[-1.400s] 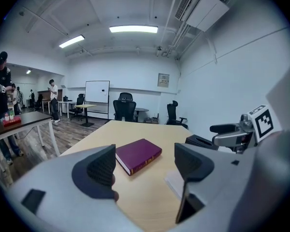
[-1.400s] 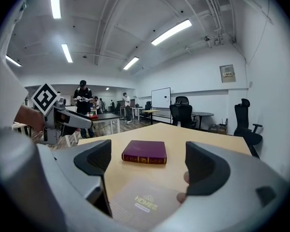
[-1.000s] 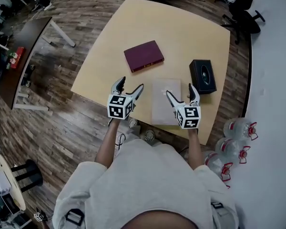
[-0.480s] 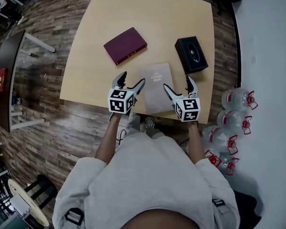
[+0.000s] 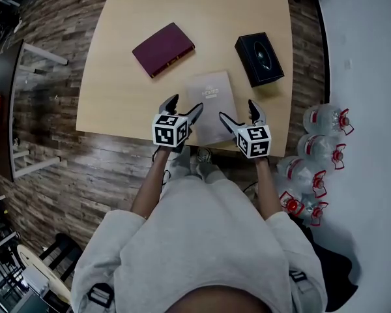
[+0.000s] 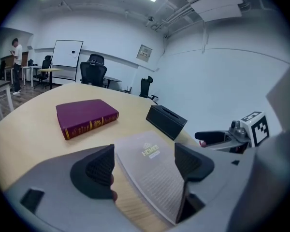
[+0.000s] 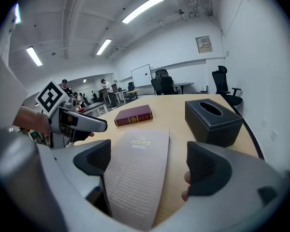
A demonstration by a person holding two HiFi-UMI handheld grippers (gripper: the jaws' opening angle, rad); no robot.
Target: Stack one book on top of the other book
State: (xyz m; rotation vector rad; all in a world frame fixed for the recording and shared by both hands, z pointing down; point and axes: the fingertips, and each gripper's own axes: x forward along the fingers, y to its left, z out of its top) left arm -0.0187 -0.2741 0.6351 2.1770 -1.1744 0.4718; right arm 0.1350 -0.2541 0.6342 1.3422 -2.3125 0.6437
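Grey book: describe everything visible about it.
The grey book is thin, with a matte grey-brown cover and pale title print, "HOMES", near its far end. It is closed and lies flat on the light wooden table, close to the near edge. The open left claw and the open right claw hang at its near end, one at each side; neither grips it.

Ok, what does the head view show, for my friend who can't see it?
A person holds the left gripper and right gripper, both open, at either side of a grey book near the front edge of the table. A red book lies farther back on the left, a black box on the right.
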